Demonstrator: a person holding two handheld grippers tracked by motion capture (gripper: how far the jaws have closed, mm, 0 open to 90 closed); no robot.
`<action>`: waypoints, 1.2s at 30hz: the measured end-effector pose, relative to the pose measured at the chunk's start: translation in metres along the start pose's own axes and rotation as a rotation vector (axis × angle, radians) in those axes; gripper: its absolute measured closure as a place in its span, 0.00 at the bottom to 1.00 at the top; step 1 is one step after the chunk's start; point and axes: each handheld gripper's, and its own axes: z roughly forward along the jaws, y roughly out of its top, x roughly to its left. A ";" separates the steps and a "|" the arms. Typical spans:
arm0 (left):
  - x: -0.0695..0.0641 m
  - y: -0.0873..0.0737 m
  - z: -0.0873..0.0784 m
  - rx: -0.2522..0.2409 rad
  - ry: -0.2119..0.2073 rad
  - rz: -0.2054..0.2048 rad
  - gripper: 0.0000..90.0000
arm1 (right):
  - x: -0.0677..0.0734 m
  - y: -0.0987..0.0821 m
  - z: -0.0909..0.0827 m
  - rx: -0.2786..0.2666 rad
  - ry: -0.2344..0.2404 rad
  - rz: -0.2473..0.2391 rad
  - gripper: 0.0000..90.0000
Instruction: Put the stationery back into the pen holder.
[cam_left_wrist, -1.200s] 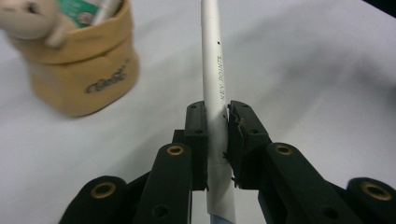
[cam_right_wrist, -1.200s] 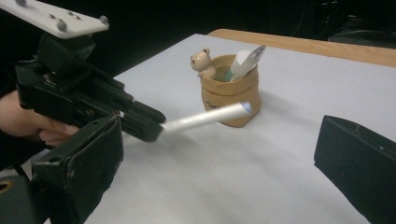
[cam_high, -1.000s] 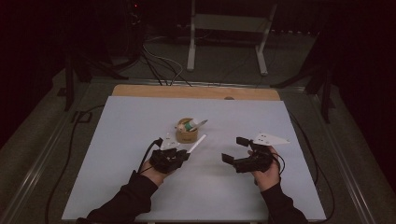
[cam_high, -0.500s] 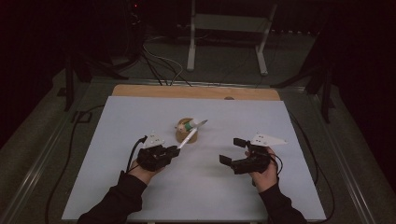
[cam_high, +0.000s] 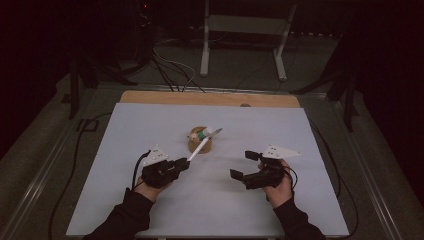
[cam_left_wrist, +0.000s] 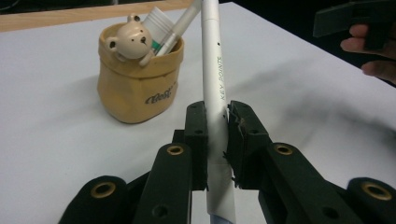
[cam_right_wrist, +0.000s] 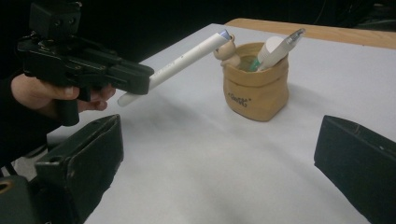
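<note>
Pen holder (cam_high: 200, 141) on table (cam_high: 125, 200), mid-table

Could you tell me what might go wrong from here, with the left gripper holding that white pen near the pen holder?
The left gripper clamps the white pen near its lower end, so the long free end could swing or slip in the jaws. The pen holder is small and already holds other pens, so a push might tip it or be blocked. The right gripper is open and apart, not steadying it.

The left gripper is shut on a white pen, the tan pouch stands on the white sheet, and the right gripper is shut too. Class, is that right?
One thing is wrong: the right gripper is open, its jaws wide apart with nothing between them, as the right gripper view shows. The left gripper is shut on the pen, and the pouch stands on the sheet.
</note>
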 end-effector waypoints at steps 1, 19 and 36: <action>0.000 0.000 0.000 0.000 0.000 0.000 0.88 | 0.000 0.000 0.000 0.000 0.000 0.000 0.01; 0.001 -0.017 -0.007 -0.050 -0.019 -0.002 0.88 | 0.015 0.003 0.002 0.020 -0.011 -0.058 0.01; -0.007 -0.017 -0.003 -0.045 -0.019 0.012 0.88 | 0.020 0.025 0.002 -0.020 -0.104 -0.018 0.01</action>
